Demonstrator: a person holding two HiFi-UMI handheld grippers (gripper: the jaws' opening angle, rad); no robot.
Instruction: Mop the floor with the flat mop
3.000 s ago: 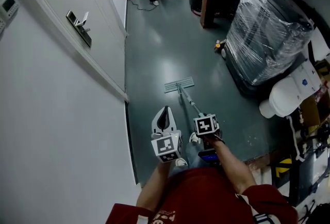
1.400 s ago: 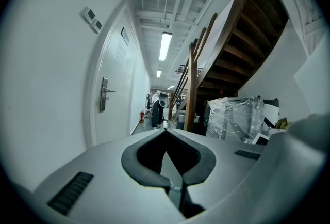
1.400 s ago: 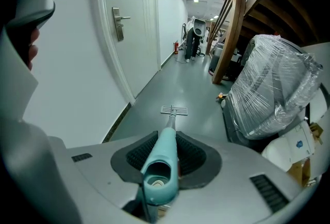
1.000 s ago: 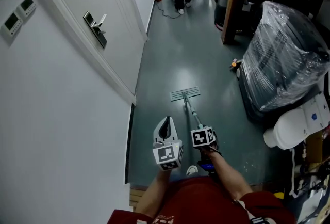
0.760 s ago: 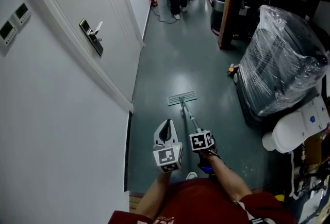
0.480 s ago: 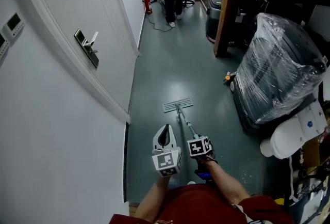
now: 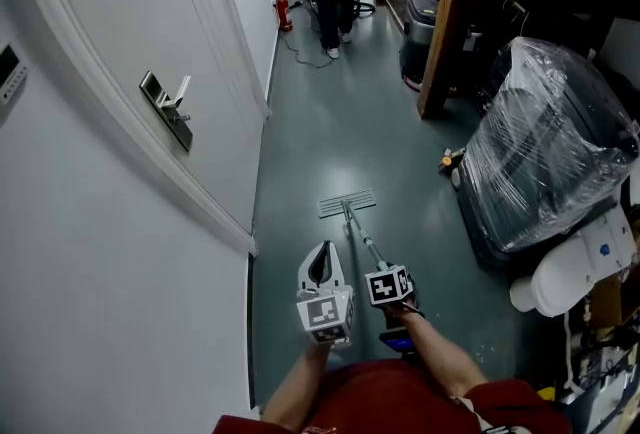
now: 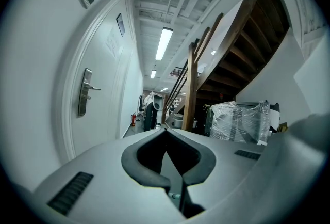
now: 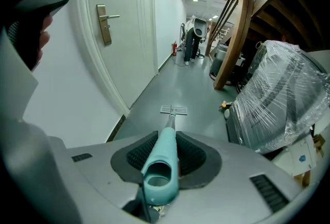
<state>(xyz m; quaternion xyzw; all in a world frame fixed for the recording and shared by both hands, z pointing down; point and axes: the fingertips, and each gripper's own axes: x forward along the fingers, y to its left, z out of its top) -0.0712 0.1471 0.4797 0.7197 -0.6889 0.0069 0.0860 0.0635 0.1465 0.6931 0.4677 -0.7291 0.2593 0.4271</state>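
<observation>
1. A flat mop [image 9: 164, 158] with a teal plastic grip, a thin metal pole and a pale grey rectangular head is seen in a corridor with a dark grey-green floor [image 7: 330, 102].
2. The teal grip is clamped between the dark ribbed pads of the right tongs [image 9: 168, 138], whose jaws are closed on it. The open end of the grip is seen sticking out behind the jaws, toward the camera.
3. In the head view the mop head [image 7: 347, 203] is laid flat on the floor at 12 o'clock of the right tongs [image 7: 383, 274]. The pole is slanted down from the tongs to the head.
4. The left tongs [image 8: 165, 130] are seen with their jaw tips pressed together and nothing gripped. Only a hollow gap is left between the dark pads.
5. In the head view the left tongs [image 7: 321, 250] are held just beside the right tongs, at their 9 o'clock, and apart from the mop pole.
6. A white panelled door [image 7: 150, 32] with a metal lever handle [image 7: 165, 104] is seen at 10 o'clock of the mop head.
7. A large bundle wrapped in clear plastic film [image 7: 555, 137] is stood at 2 o'clock of the mop head, and a brown wooden post [image 7: 447, 22] at 1 o'clock.
</observation>
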